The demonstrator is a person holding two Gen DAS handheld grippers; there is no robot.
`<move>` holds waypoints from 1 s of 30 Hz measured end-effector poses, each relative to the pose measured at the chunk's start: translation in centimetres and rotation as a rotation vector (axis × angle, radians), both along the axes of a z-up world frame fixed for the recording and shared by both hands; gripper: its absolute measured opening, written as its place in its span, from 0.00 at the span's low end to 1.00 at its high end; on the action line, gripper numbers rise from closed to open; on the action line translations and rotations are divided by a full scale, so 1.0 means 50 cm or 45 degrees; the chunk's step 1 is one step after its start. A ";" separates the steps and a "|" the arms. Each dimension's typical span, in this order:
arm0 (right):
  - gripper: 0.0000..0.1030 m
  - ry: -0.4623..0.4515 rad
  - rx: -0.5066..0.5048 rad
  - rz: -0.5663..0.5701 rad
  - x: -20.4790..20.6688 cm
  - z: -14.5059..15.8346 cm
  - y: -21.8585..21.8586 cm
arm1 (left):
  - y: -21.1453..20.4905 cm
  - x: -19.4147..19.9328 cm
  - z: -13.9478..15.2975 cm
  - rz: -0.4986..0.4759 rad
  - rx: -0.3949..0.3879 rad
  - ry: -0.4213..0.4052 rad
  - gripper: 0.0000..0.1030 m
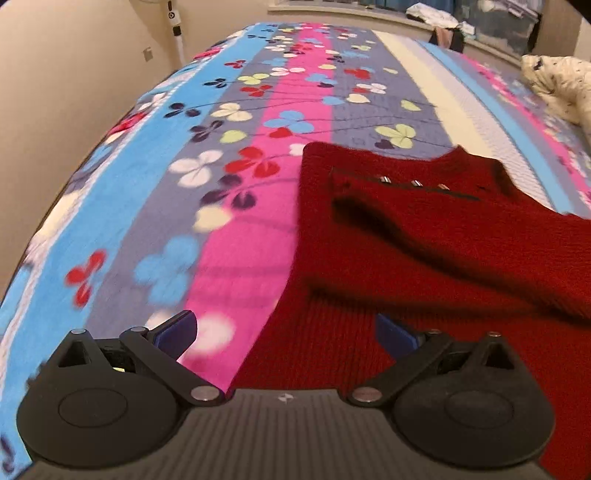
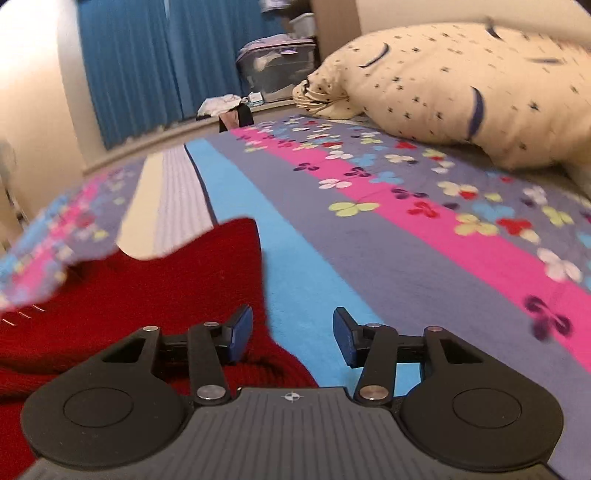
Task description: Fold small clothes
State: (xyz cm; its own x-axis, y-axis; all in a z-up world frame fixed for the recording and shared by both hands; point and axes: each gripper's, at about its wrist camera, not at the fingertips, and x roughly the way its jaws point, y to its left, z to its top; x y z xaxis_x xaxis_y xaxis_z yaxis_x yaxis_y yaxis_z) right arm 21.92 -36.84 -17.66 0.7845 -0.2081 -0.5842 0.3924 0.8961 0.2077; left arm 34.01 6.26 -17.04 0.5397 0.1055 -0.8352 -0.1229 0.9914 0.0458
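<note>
A red knitted garment (image 1: pixel 424 251) lies on the flowered striped bedcover (image 1: pixel 166 184), with a row of small metal studs (image 1: pixel 413 182) near its far edge. My left gripper (image 1: pixel 284 330) hovers over the garment's left edge, jaws wide open, nothing between the blue pads. In the right wrist view the same red garment (image 2: pixel 147 280) fills the lower left. My right gripper (image 2: pixel 293 330) stands over its right edge, jaws partly apart. Its left pad (image 2: pixel 240 328) is above the knit and its right pad is above blue bedcover (image 2: pixel 303 280). Neither pad presses on cloth.
A cream pillow or duvet with dark star print (image 2: pixel 461 81) lies at the far right of the bed, also visible as a bundle (image 1: pixel 561 85). Blue curtains (image 2: pixel 147 66), a storage box (image 2: pixel 277 66) and a white fan pole (image 1: pixel 175 29) stand beyond the bed.
</note>
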 end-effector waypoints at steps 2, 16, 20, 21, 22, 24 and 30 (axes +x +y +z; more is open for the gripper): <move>0.63 -0.036 0.063 0.045 -0.082 0.047 0.010 | 0.010 -0.083 0.031 -0.009 0.009 0.003 1.00; 0.80 0.123 -0.203 0.546 -0.534 0.270 0.273 | 0.045 -0.608 0.176 -0.026 -0.108 0.039 1.00; 0.80 0.108 -0.194 0.572 -0.616 0.305 0.313 | 0.037 -0.700 0.214 -0.087 -0.073 -0.006 1.00; 0.80 0.101 -0.196 0.572 -0.631 0.311 0.320 | 0.033 -0.719 0.223 -0.099 -0.064 -0.031 1.00; 0.80 0.094 -0.206 0.569 -0.643 0.317 0.324 | 0.030 -0.736 0.232 -0.108 -0.053 -0.055 1.00; 0.80 0.081 -0.226 0.568 -0.670 0.327 0.333 | 0.025 -0.771 0.246 -0.126 -0.043 -0.103 1.00; 0.80 0.066 -0.245 0.589 -0.726 0.345 0.349 | 0.018 -0.829 0.267 -0.155 -0.052 -0.159 1.00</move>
